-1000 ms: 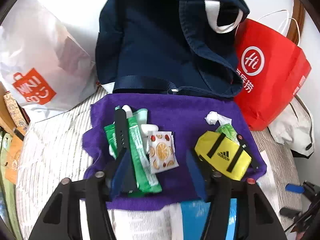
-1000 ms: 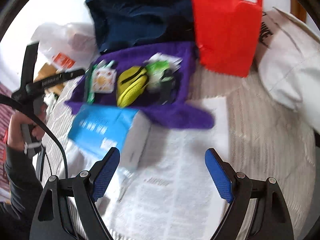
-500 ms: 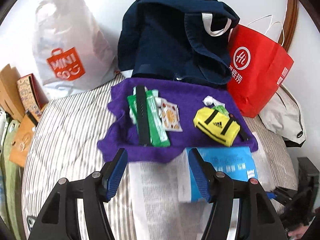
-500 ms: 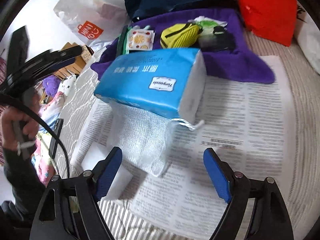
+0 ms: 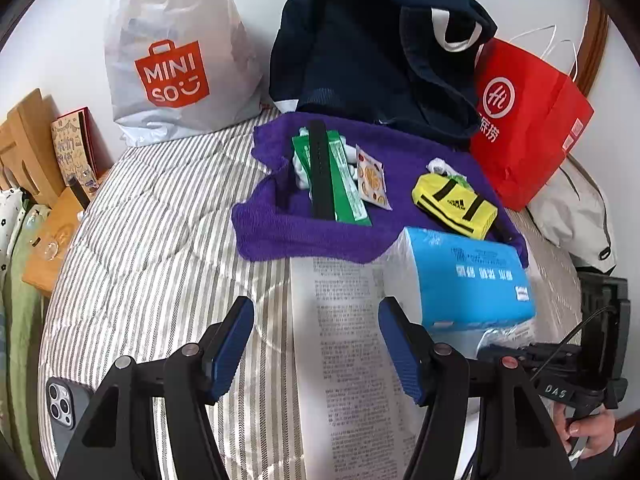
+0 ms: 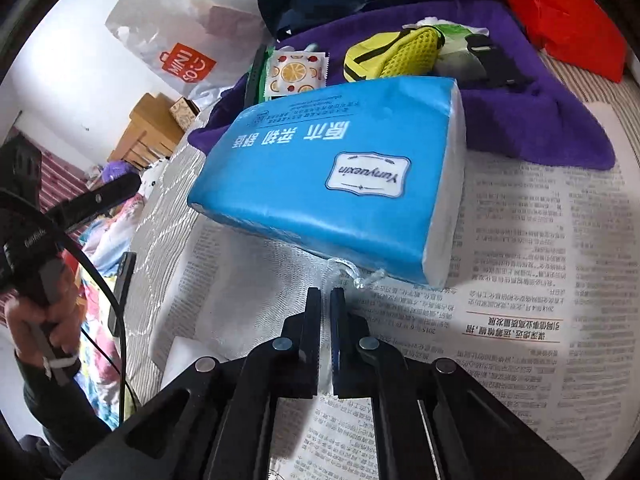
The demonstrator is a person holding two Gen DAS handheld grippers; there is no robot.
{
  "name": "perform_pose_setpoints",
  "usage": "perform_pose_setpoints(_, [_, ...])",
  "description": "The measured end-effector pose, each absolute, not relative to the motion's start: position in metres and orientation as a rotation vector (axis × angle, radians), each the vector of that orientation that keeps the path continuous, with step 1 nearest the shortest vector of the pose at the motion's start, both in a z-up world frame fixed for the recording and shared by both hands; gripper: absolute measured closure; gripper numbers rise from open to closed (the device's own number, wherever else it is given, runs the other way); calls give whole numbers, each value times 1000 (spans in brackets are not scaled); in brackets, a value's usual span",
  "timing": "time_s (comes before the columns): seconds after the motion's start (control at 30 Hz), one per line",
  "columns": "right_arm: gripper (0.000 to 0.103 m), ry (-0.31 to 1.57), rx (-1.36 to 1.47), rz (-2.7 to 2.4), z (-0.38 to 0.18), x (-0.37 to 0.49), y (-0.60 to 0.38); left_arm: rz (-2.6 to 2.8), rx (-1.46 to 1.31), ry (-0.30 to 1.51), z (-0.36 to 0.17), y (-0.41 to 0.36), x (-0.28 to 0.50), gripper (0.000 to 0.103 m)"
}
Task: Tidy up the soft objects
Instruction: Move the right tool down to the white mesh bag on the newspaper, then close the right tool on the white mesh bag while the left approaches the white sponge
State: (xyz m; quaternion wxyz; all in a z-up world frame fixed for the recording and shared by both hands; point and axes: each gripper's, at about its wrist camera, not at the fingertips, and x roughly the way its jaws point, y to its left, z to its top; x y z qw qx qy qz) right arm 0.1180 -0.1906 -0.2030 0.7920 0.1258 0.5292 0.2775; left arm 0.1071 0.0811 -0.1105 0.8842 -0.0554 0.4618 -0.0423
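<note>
A blue tissue pack [image 6: 332,172] lies on a newspaper [image 6: 520,280], partly over a white mesh drawstring bag [image 6: 280,280]. My right gripper [image 6: 326,300] is shut on that bag's edge, just below the pack; it also shows low at the right in the left wrist view, right gripper [image 5: 520,356]. My left gripper [image 5: 316,344] hangs open over the newspaper [image 5: 344,360], holding nothing. Behind it a purple towel [image 5: 280,224] carries a yellow pouch [image 5: 452,204], a green packet [image 5: 344,184], a black strap [image 5: 320,168] and a fruit-print sachet [image 5: 372,180].
Along the wall stand a white Miniso bag [image 5: 172,60], a navy bag [image 5: 360,48] and a red paper bag [image 5: 528,120]. A phone [image 5: 64,404] lies on the striped bedding at lower left. Wooden items sit at the far left. A white block [image 6: 180,356] lies beside the mesh bag.
My right gripper came down toward the mesh bag and went from wide open to shut. My left gripper drew back from the purple towel to over the newspaper, staying open.
</note>
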Motion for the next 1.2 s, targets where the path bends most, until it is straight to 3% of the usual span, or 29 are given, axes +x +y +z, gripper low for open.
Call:
perform_pose_setpoints(0.37, [99,1039,166,383,-161,85,-259,-131,-97,979,-122,67,99,40])
perform_pose_setpoints(0.63, [94,1127,206,313,-185,92,-296,-235,-73,983,-125,39,83,35])
perform_pose_setpoints(0.7, [86,1134,210,317,-187,92,-295,-234,-56,978,-125,36,77,31])
perform_pose_setpoints(0.77, [57,1132,191,307,-187,90,-290,-237,-56,978,-125,35,71,29])
perform_pose_setpoints(0.83, [38,1121,176,300,-184,87,-284,-244,-61,981,-127,35,65,29])
perform_pose_setpoints(0.93, [35,1137,170,299,-185,85,-270,-239,-65,990,-130,37,59,29])
perform_pose_setpoints(1.03, [20,1142,143,297,-185,81,-252,-232,-87,994,-132,44,55,29])
perform_pose_setpoints(1.2, [7,1152,91,291,-189,80,-226,-233,-125,991,-132,55,49,29])
